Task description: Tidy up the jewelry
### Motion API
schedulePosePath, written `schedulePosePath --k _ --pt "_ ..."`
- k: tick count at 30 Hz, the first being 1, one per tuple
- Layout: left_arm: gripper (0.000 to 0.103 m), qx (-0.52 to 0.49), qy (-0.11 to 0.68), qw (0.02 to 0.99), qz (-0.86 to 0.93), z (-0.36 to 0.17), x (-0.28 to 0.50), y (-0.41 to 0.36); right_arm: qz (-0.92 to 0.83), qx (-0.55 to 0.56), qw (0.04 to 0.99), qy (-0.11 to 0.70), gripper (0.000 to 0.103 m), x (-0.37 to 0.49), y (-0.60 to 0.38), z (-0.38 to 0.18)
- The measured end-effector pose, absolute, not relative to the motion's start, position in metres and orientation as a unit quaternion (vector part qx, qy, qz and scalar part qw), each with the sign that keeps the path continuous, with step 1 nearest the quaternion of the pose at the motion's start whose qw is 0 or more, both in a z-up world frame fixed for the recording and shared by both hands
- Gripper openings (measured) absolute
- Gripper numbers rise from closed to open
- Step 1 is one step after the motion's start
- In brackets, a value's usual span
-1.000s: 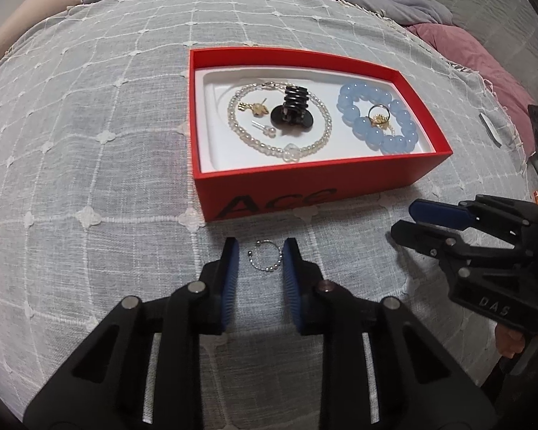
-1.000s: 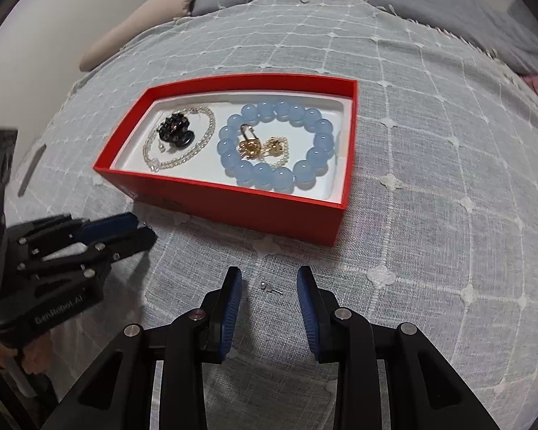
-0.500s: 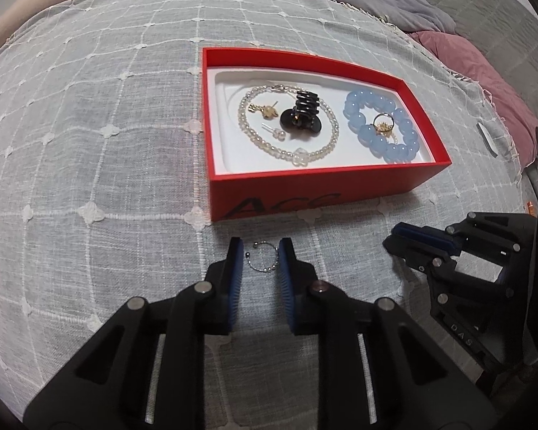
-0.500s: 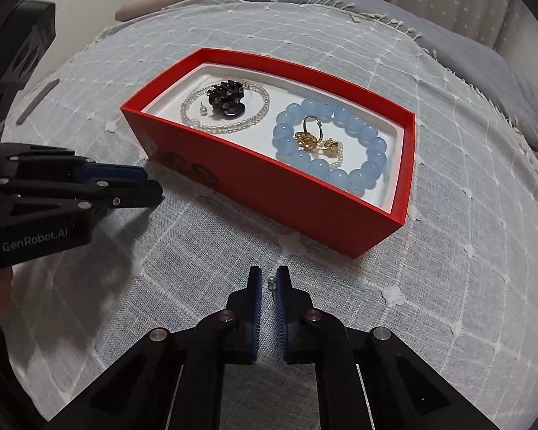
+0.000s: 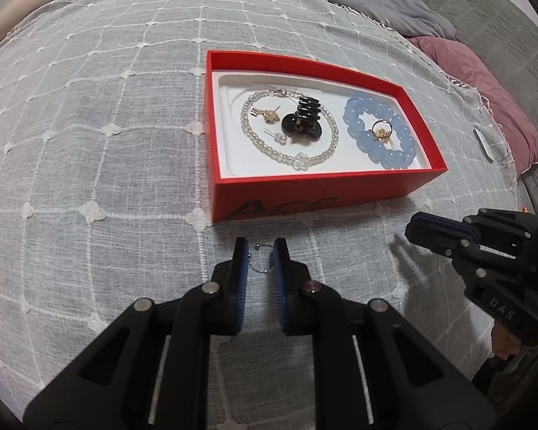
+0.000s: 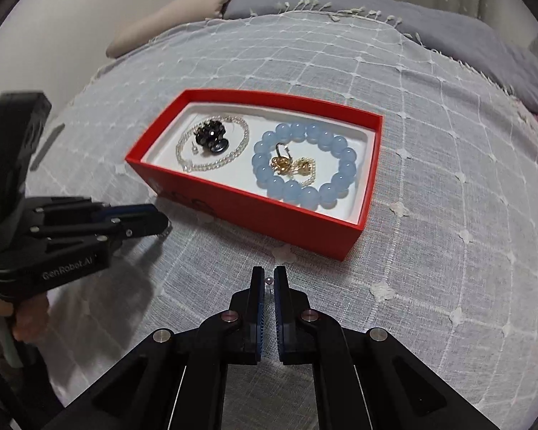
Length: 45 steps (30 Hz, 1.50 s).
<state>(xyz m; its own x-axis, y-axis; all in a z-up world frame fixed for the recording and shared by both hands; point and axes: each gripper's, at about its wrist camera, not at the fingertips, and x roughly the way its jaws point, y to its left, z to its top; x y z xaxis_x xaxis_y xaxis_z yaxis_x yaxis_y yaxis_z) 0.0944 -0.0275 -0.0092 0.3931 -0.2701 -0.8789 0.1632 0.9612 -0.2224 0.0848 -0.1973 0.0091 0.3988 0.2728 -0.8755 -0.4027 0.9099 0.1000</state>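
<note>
A red box (image 5: 305, 193) (image 6: 247, 211) with a white lining lies on the grey cloth. It holds a pearl bracelet (image 5: 287, 157), a black hair clip (image 5: 303, 122), a blue bead bracelet (image 5: 380, 132) (image 6: 305, 157) and gold pieces (image 6: 290, 166). My left gripper (image 5: 261, 256) is narrowed around a small silver bead ring (image 5: 260, 267) on the cloth in front of the box. My right gripper (image 6: 268, 279) is shut on a small pearl stud earring (image 6: 269, 281), lifted above the cloth near the box's front corner.
The cloth is a grey checked throw with a fringe (image 6: 340, 12) over a bed. A dark pink cushion (image 5: 484, 82) lies to the right, a beige pillow (image 6: 175, 10) at the back. A small white item (image 5: 482, 143) lies right of the box.
My right gripper closed on the stud earring and lifted it off the cloth. My left gripper's fingers narrowed around the bead ring and both views drew back a little.
</note>
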Motion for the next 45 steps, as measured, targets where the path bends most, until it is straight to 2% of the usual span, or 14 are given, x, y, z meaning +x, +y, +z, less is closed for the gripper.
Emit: schedulePosePath --k 19,23,29,31,33,36,45 --pt "0.015 -0.051 0.538 0.829 -0.139 -0.008 0.095 -0.029 0.196 -0.047 0.839 0.506 0.005 0.087 -0.202 0.014" --pt "0.031 -0.016 0.536 0.834 -0.130 -0.010 0.093 -0.040 0.194 -0.050 0.839 0.506 0.005 0.086 -0.201 0.013" --pt "0.033 0.030 0.529 0.838 -0.127 -0.017 0.093 -0.057 0.193 -0.052 0.839 0.505 0.005 0.087 -0.199 0.013" --pt "0.031 0.041 0.527 0.840 -0.124 -0.019 0.094 -0.061 0.193 -0.051 0.840 0.504 0.005 0.087 -0.199 0.014" --pt "0.022 0.047 0.527 0.840 -0.123 -0.019 0.096 -0.063 0.193 -0.050 0.841 0.503 0.005 0.087 -0.199 0.014" --pt "0.015 0.044 0.530 0.838 -0.123 -0.019 0.098 -0.062 0.192 -0.050 0.841 0.503 0.005 0.087 -0.199 0.014" --pt "0.008 0.032 0.533 0.836 -0.126 -0.014 0.095 -0.052 0.193 -0.051 0.842 0.502 0.005 0.086 -0.200 0.016"
